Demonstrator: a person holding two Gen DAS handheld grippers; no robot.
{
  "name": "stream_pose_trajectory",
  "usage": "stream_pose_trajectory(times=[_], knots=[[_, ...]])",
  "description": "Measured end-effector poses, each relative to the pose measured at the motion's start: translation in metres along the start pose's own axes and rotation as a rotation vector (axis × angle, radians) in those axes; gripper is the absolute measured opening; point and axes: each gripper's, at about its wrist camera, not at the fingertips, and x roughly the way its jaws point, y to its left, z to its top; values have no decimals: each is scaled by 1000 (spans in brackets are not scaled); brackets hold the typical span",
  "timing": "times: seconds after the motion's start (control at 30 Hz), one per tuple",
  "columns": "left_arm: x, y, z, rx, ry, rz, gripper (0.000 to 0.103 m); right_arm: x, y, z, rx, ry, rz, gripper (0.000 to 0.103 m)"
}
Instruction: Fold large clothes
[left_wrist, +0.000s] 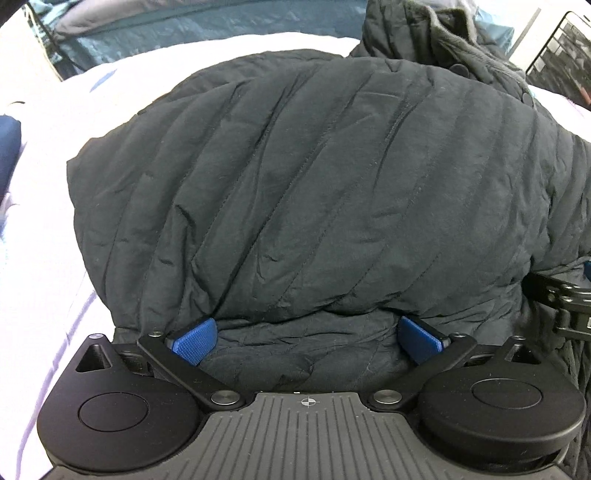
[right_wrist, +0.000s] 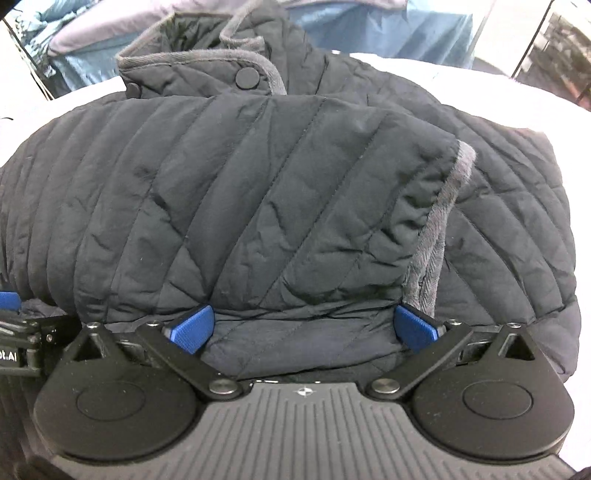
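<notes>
Item: dark quilted jacket (right_wrist: 258, 192), folded, lay on white bed (left_wrist: 44, 206), collar (right_wrist: 207, 59) pointing away, long axis crosswise. Left gripper (left_wrist: 303, 338) and right gripper (right_wrist: 301, 330) stood spread wide, released, fabric between them.

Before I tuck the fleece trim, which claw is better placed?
Right, probably. The right claw stands open beside the grey fleece trim of the jacket; the left claw faces plain quilting.

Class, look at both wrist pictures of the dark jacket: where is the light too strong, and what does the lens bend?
Left wrist view: the white sheet is washed out and the jacket bulges like a dome. Right wrist view: the sheet glares at upper right; the jacket stitching is sharp mid-picture, and the edges curve.
</notes>
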Motion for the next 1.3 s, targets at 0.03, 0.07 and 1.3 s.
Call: stream_pose_trajectory(times=[0.03, 0.07, 1.3], knots=[[-4, -2, -5, 2, -28, 3, 103, -7, 3, -5, 1, -7, -3, 103], [-7, -2, -13, 4, -64, 4, 103, -10, 3, -7, 2, -5, -6, 103], [-125, -21, -224, -77, -11, 84, 103, -165, -187, -236, 115, 23, 91, 102]])
